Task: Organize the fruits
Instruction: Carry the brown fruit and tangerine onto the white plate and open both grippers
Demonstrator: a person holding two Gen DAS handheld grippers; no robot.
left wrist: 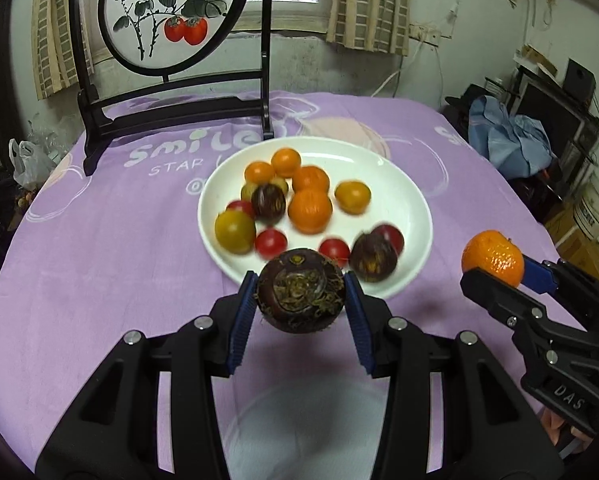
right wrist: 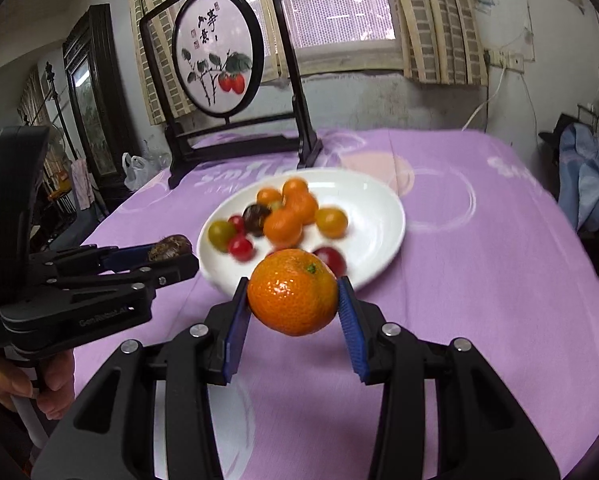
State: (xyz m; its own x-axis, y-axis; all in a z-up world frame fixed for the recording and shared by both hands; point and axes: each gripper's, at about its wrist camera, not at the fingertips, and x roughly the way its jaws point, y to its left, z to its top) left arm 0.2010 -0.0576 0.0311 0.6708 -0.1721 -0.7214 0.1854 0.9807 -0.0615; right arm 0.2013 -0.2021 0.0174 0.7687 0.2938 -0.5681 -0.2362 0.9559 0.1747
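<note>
Purple tablecloth (left wrist: 99,240), left gripper (left wrist: 301,296) pinching mangosteen (left wrist: 301,294), right gripper (right wrist: 293,300) pinching tangerine (right wrist: 292,292), right view only: holder's hand (right wrist: 23,380)

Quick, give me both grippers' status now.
Left gripper: closed on a dark brown water chestnut.
Right gripper: closed on a mandarin orange.

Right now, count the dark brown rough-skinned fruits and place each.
3. Held brown fruit: in the left gripper. Middle brown fruit: on the plate beside the mandarins. Near brown fruit: by the plate's near rim. Others may be hidden.
</note>
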